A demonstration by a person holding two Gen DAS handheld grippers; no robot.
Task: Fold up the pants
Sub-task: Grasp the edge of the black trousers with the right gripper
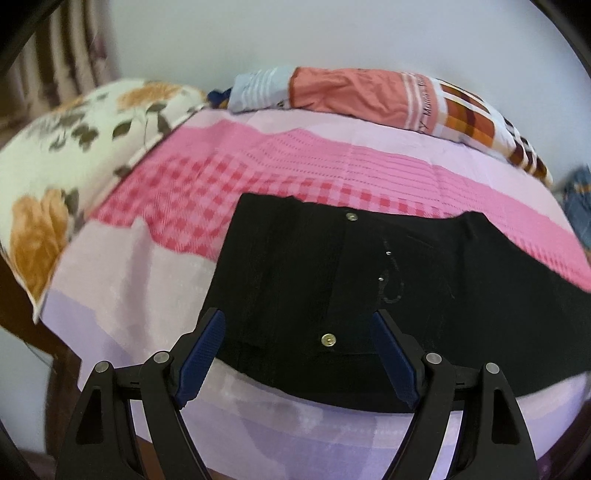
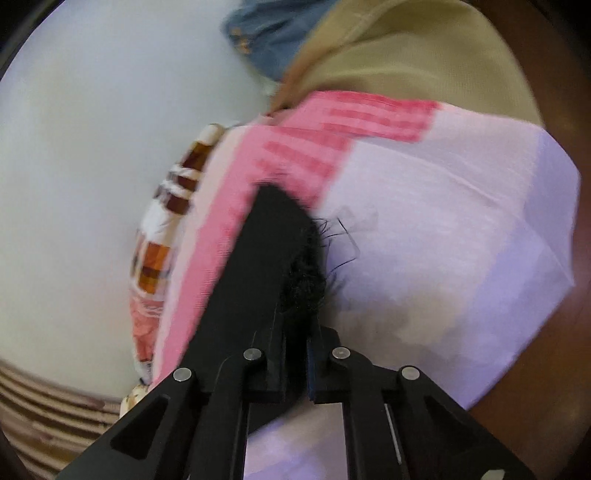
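Note:
Black pants point(image 1: 303, 266) lie flat on the pink and lilac bedsheet point(image 1: 147, 280), with the waistband and its brass button point(image 1: 328, 339) nearest me. My left gripper point(image 1: 298, 315) hangs open over the waistband, one blue pad point(image 1: 203, 350) on each side of the button, and neither pad presses on the cloth. In the right wrist view my right gripper point(image 2: 297, 332) is shut on a frayed black hem of the pants point(image 2: 258, 258). The hem is lifted off the sheet point(image 2: 424, 229), with loose threads trailing to the right. The cloth hides the fingertips.
A floral pillow point(image 1: 74, 147) lies at the left of the bed and a folded orange plaid quilt point(image 1: 369, 96) along the far wall. Blue jeans point(image 2: 266, 33) and a tan cloth point(image 2: 406, 48) sit past the bed's end. A dark wooden bed frame point(image 2: 546, 332) edges the mattress.

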